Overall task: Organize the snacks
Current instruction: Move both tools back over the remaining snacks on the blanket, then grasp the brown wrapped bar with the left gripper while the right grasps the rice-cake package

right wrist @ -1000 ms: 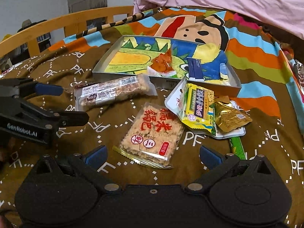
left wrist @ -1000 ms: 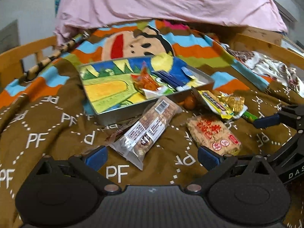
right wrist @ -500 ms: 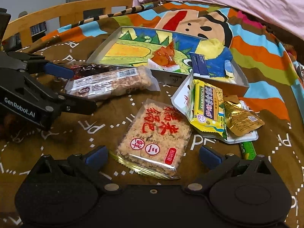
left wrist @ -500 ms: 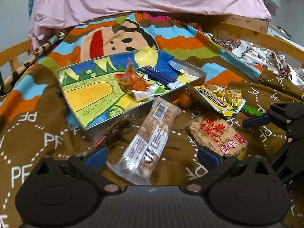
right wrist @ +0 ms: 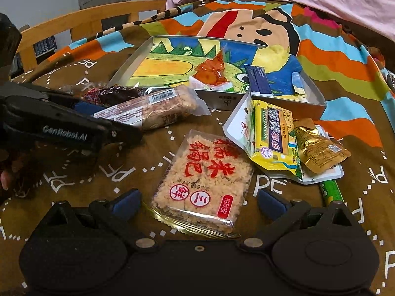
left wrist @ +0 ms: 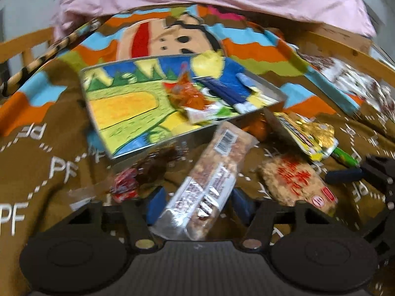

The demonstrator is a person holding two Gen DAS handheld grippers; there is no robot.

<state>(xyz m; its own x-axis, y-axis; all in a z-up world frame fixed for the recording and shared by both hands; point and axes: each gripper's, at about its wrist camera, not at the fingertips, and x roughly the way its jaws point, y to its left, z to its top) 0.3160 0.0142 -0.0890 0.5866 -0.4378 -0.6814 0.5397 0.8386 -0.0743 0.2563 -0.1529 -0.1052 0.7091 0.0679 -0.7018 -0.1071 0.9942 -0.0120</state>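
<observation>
On the brown blanket (right wrist: pixel 74 172), at the near edge of the snack pile: left gripper (left wrist: pixel 199 204) pitched steeply down and forward, fingers level side by side. Jaws closing, with the long snack bar (left wrist: pixel 212 180) between them; blue pads (left wrist: pixel 156 204) right at the wrapper's two sides, though blur hides whether pressing yet. Bar's long axis running from its near end at the pads out and slightly right, in the left wrist view, barcode end farthest and almost at the near wall of the tin tray (left wrist: pixel 138 151). Just left of the bar, a dark red-wrapped snack (left wrist: pixel 148 172) against the same wall.

To the right, right gripper (right wrist: pixel 200 203) tilted down likewise, jaws standing wide. Between them, untouched, the near end of the flat rice cracker packet (right wrist: pixel 205 175), long axis pointing away. Farther right, a yellow packet (right wrist: pixel 274 135) and a gold sachet (right wrist: pixel 318 148) on a white wrapper, a green stick (right wrist: pixel 330 192) below. Inside the tray, at its right end, an orange packet (right wrist: pixel 212 70) and a blue packet (right wrist: pixel 258 79).
</observation>
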